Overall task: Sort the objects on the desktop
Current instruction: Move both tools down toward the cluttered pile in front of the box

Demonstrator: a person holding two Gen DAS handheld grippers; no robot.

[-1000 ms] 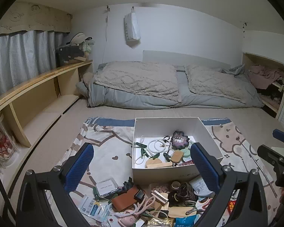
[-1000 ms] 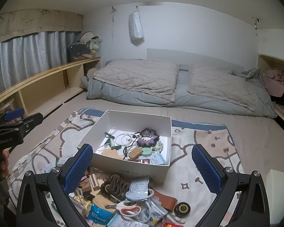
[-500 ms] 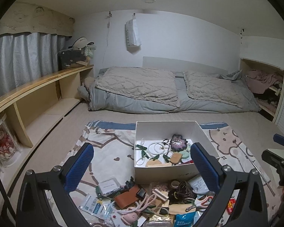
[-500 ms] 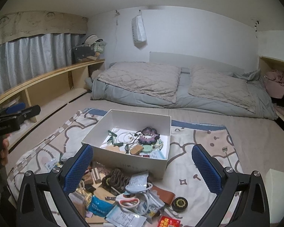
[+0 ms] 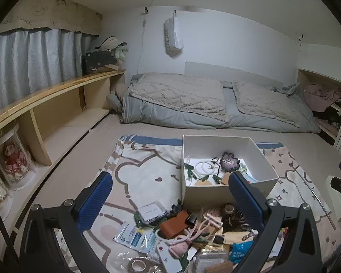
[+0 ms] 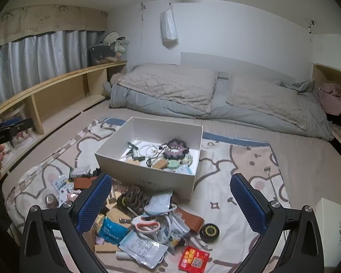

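Note:
A white open box (image 5: 264, 159) (image 6: 147, 171) stands on a patterned cloth and holds several small things, among them a purple fuzzy piece (image 6: 176, 146). In front of it lies a heap of loose items: a brown leather pouch (image 5: 172, 224), scissors (image 6: 146, 223), a blue packet (image 6: 112, 228), a black round tin (image 6: 209, 231), a red card (image 6: 193, 257). My left gripper (image 5: 169, 199) is open and empty, above the heap's left side. My right gripper (image 6: 170, 199) is open and empty, above the heap's right side.
The cloth (image 6: 238, 159) lies on a low beige platform. A bed with grey quilts (image 6: 193, 91) is behind. Wooden shelves (image 5: 56, 104) run along the left. A white box (image 6: 334, 229) sits at the right edge. A back scratcher (image 6: 270, 182) lies right of the box.
Both grippers have risen and drawn back a little; the box and the heap sit lower and smaller in both views. Both stay open and empty.

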